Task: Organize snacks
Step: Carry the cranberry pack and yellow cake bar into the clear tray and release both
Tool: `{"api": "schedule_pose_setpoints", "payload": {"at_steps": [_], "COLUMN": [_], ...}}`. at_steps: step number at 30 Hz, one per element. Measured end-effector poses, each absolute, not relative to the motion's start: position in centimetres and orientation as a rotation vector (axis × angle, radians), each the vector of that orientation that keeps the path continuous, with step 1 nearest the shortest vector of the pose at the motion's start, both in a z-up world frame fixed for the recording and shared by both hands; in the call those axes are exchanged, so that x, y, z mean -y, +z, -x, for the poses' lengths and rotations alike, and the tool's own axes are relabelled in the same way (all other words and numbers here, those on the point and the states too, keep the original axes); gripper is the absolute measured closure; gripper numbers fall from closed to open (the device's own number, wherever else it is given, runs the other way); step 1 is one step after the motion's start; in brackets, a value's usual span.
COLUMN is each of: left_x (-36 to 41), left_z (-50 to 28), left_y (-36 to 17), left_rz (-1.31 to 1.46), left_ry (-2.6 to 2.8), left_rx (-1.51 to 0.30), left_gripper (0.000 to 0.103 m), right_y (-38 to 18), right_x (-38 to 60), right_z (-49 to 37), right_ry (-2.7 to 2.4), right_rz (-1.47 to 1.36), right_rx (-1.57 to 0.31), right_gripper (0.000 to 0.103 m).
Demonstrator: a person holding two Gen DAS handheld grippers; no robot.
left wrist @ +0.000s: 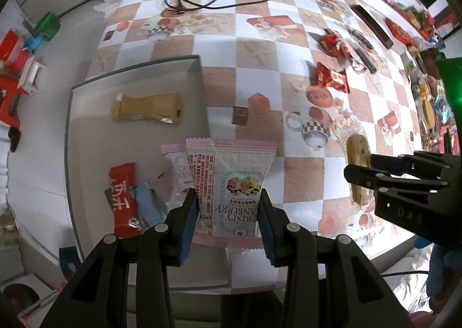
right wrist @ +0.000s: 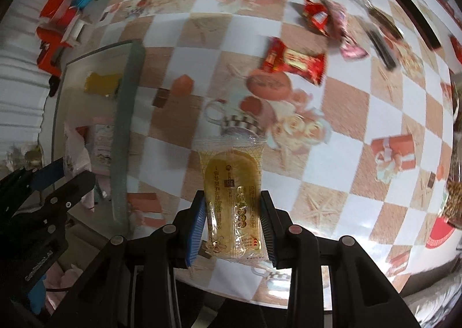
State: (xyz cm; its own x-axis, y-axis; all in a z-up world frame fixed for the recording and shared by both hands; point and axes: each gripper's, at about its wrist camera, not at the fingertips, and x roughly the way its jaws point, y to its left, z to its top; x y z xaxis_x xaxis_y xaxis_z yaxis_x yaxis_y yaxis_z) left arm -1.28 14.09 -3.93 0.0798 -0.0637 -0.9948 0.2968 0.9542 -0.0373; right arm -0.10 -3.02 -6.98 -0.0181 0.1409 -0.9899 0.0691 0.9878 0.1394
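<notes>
Clamped in the left gripper [left wrist: 228, 212], a pink cranberry packet [left wrist: 231, 183] hangs over the grey box [left wrist: 199, 79]. Only the right wrist view shows the right gripper [right wrist: 232, 221] pinching a yellow wafer packet [right wrist: 231, 198] above the checkered tablecloth [right wrist: 346, 125].

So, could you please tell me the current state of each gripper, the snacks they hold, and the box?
left gripper: shut on the pink cranberry pack
pink cranberry pack: held above the box's edge
right gripper: shut on the yellow snack pack
yellow snack pack: held over the table
box: open, several snacks inside
red candy pack: lying on the table
</notes>
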Motion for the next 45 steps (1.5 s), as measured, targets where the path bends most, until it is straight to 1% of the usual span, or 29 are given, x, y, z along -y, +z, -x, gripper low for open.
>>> {"api": "schedule_pose_setpoints", "payload": {"at_steps": [12,23,32,45], "left_x": [-18.9,-23.8,-25.8,-26.7], "left_z": [0.5,0.0,0.4,0.2], "left_y": [-3.4,-4.0,-5.0,-6.5], "left_rz": [-0.113,-0.067,-0.038,-0.026], "left_ry": [-0.181,-0.077,-0.044,-0.020], "left_rx": [-1.453,-1.467,-1.494,-1.529], "left_gripper": [0.060,0.060,0.060,0.060], "right_y": [-6.0,-5.9,-6.6,-8.6], "right_x": [-2.3,-8.4,-12.0,-15.5], "right_z": [-2.6,-5.4,-6.6,-8.3], "right_ry": [0.162,0.275,0.333,0.355], "right_rz": [-0.083,-0.033,-0.021,-0.045], "right_rx": [-1.574,-1.563,-1.581,-1.626], "right_gripper": [0.065,0.065,0.065,0.065]}}
